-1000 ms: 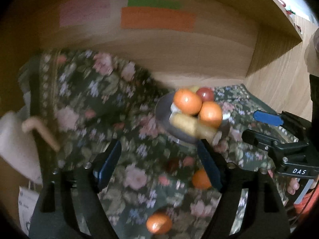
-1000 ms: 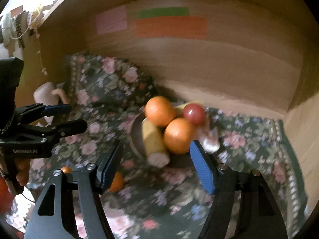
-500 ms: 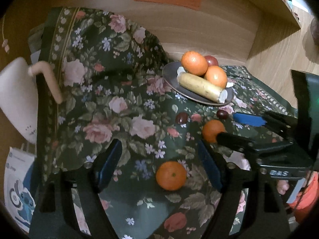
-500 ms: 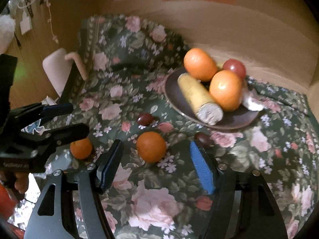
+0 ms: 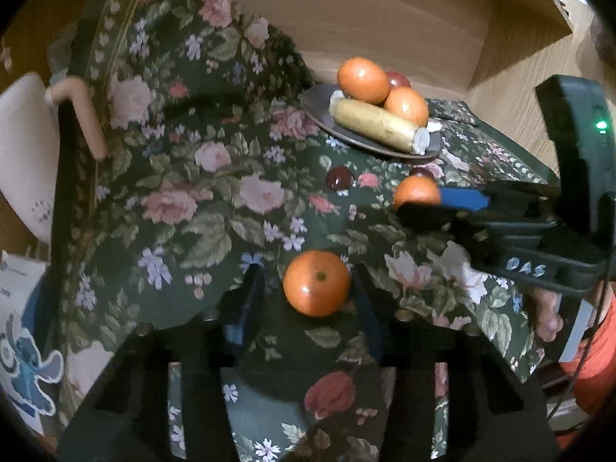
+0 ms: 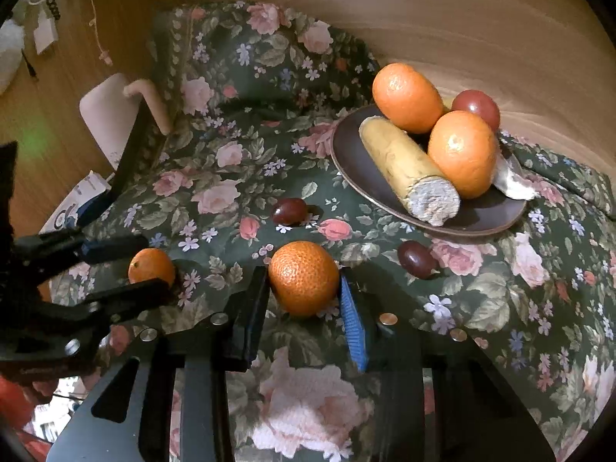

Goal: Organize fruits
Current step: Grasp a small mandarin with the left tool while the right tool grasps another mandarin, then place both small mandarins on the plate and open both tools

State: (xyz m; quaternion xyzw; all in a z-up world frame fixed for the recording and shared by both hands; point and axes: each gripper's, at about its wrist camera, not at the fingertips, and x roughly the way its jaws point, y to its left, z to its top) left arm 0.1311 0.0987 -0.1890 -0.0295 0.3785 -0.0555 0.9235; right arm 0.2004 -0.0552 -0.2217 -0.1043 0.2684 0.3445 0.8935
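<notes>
Two loose oranges lie on the floral cloth. My left gripper (image 5: 308,288) has its jaws around the nearer orange (image 5: 316,283), with a gap on its left side; it looks open. My right gripper (image 6: 304,288) has both pads against the other orange (image 6: 304,277), which still rests on the cloth. Each gripper shows in the other's view: the right gripper (image 5: 423,204) and the left gripper (image 6: 150,265). A dark plate (image 6: 481,219) holds two oranges, a yellow corn cob (image 6: 412,173) and a red fruit. Two dark grapes (image 6: 289,211) (image 6: 416,258) lie near the plate.
The floral cloth (image 6: 231,177) drapes over the surface and rises at the back left. A wooden back wall (image 6: 481,38) and side panel (image 5: 512,88) enclose the space. A white object with a pink handle (image 5: 27,146) sits at the left edge.
Both grippers have moved down and forward onto the loose oranges. The jaws of each have narrowed around its orange. The plate sits farther back in both views.
</notes>
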